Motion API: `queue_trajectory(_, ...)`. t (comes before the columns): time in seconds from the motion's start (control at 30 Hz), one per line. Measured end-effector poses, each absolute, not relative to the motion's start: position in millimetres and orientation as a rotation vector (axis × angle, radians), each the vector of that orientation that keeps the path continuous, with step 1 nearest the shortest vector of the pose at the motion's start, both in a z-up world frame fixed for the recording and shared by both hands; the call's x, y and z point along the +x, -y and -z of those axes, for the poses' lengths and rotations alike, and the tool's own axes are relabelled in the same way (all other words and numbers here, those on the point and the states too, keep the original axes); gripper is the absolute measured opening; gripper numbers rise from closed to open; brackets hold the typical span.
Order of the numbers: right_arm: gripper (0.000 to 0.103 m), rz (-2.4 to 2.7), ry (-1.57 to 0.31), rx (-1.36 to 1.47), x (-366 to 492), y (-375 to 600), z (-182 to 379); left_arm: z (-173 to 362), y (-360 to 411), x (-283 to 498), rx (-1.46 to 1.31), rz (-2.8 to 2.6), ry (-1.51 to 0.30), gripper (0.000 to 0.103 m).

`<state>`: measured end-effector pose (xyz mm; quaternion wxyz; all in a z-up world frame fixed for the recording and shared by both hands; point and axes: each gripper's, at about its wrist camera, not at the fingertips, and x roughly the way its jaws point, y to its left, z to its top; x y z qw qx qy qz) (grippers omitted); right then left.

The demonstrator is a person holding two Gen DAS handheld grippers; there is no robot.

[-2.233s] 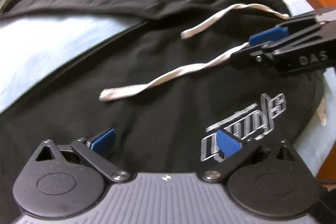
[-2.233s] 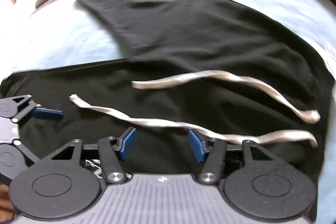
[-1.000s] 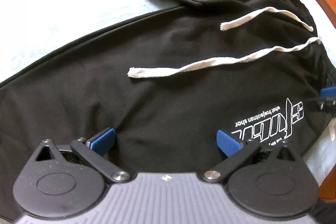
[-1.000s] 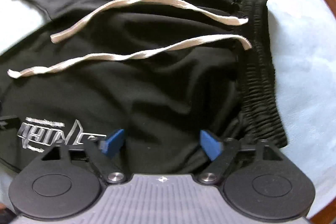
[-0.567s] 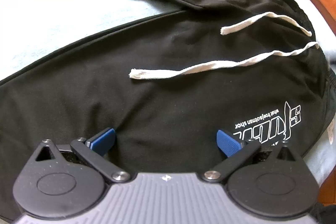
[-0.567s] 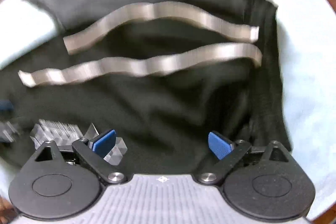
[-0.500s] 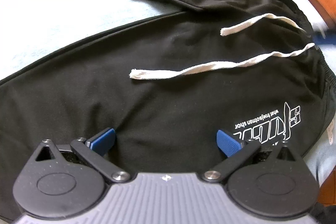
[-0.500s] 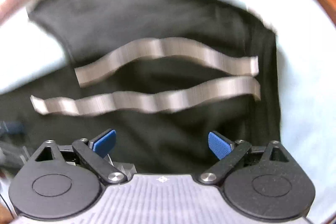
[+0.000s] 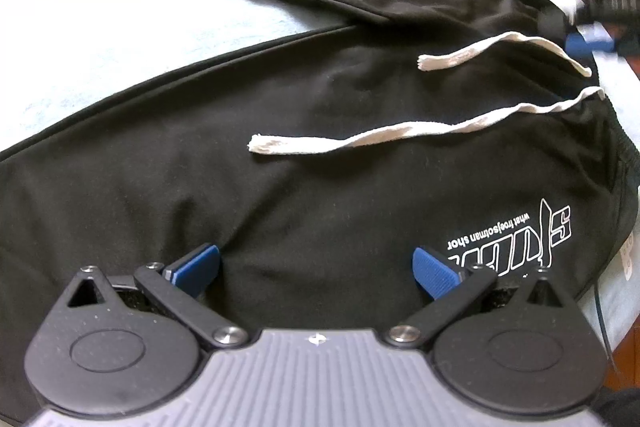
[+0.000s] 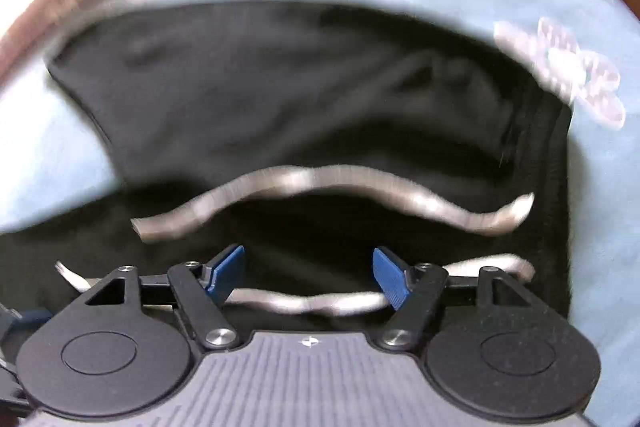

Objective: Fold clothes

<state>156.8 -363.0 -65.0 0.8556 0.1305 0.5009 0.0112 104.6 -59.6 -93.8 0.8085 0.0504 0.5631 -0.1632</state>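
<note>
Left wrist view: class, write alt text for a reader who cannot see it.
Black fabric trousers lie spread on a pale blue bedsheet, two white drawstring cords trailing from the waistband. The left gripper hangs open above them, and the blurred right gripper sits near the waistband at far right.

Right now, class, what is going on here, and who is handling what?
A person holds a gripper in each hand over black trousers spread on a pale blue sheet, legs apart, nothing folded yet. The left gripper is open above the leg with the white logo, gripping nothing. The right gripper is by the waistband; its jaws have just been closing, but they are apart and hold nothing, with the two white drawstrings lying loose on the cloth.
</note>
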Motion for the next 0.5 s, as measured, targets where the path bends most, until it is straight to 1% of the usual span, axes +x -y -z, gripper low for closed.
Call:
queue_trajectory(0.07,0.076,-0.011,-0.992,0.272,169.3,371.1,54.8,94.3,61.4,104.7,0.115,0.340,-1.204,0.102)
queue_trajectory(0.17,0.076,0.013,-0.967,0.302,200.8,387.3,60.2,94.7,63.5,105.5,0.124,0.331,-1.207,0.102)
queue_trajectory(0.27,0.076,0.032,-1.014,0.389,226.3,401.9,90.5,94.3,62.7,106.8,0.117,0.332,-1.213,0.102)
queue_trajectory(0.33,0.076,0.053,-1.016,0.349,235.6,406.0,104.6,94.4,62.4,107.1,0.119,0.334,-1.212,0.102)
queue_trajectory(0.43,0.076,0.082,-1.000,0.303,243.7,412.0,101.8,94.8,62.3,107.4,0.121,0.332,-1.210,0.102)
queue_trajectory(0.5,0.077,0.108,-1.004,0.323,243.4,413.4,94.2,95.0,62.3,107.2,0.119,0.327,-1.209,0.102)
